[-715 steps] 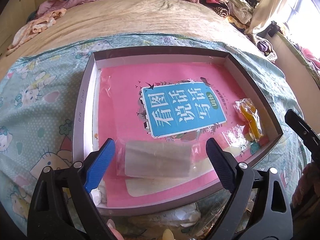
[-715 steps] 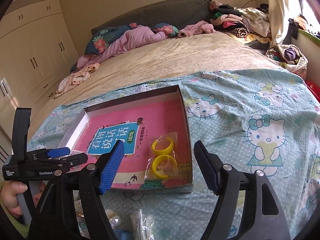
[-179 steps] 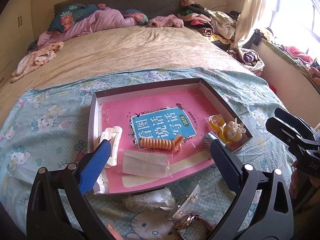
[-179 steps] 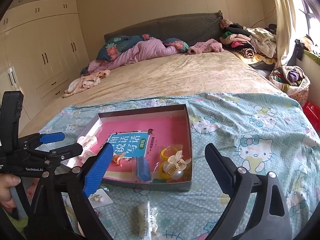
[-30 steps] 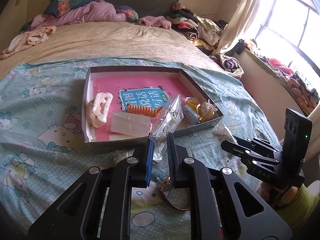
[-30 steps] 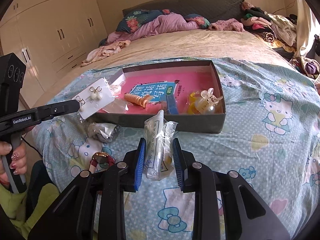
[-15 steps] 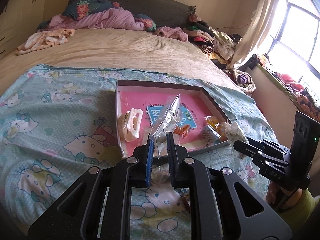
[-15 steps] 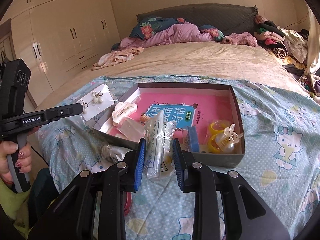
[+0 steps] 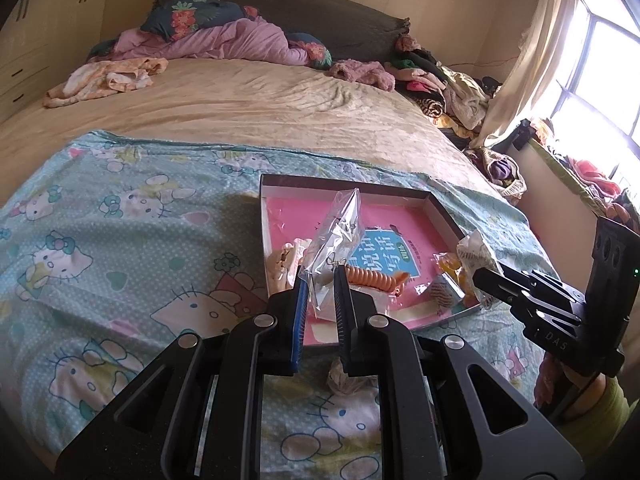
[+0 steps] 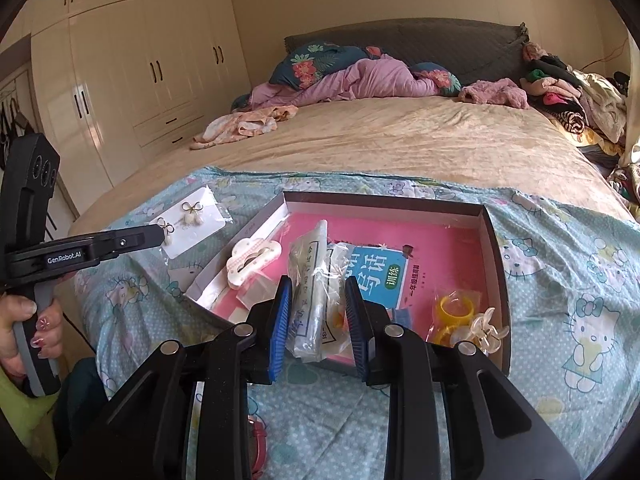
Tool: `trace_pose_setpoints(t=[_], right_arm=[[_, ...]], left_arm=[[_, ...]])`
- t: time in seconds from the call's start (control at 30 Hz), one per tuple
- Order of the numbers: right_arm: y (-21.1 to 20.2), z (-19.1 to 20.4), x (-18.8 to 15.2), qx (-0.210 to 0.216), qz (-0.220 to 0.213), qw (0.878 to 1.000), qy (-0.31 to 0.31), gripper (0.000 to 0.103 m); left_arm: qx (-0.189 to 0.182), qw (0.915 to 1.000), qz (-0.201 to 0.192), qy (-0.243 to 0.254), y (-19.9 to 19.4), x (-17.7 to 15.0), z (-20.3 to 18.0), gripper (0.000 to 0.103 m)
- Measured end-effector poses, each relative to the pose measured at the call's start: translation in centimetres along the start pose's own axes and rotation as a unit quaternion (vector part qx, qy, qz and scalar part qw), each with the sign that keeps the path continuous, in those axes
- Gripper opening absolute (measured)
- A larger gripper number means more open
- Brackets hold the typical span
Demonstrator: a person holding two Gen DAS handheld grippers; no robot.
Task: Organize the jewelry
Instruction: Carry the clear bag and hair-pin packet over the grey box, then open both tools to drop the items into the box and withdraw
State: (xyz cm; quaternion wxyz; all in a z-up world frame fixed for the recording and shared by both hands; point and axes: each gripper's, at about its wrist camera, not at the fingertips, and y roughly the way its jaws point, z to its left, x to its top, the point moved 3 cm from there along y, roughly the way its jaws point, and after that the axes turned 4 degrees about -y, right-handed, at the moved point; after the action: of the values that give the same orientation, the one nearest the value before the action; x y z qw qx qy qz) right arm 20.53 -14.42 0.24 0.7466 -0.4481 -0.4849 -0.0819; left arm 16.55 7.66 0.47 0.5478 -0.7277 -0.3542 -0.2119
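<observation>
Over the box (image 10: 496, 240), white earring card (image 10: 192, 220)

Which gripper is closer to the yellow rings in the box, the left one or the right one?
Right. The right gripper, shut on a plastic packet, is above the box's near edge, just beside the yellow rings. The left gripper, holding an earring card, is beyond the box's opposite side.

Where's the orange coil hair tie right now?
Left wrist view: the hair tie lies in the box, just beyond the left gripper, on the blue label.
</observation>
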Motion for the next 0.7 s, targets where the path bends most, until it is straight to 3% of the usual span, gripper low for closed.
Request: trace_pose_setpoints(t=[0.43, 0.7], right_arm=[[2.1, -1.6, 0.8, -0.008, 0.003, 1.000, 0.015, 0.026], [5.3, -2.3, -0.4, -0.012, 0.038, 0.999, 0.024, 0.026]], left_arm=[[0.004, 0.9999, 0.013, -0.004, 2.7, 0.6, 0.2, 0.007], [0.005, 0.9992, 0.040, 0.003, 5.3, -0.1, 0.1, 0.007]])
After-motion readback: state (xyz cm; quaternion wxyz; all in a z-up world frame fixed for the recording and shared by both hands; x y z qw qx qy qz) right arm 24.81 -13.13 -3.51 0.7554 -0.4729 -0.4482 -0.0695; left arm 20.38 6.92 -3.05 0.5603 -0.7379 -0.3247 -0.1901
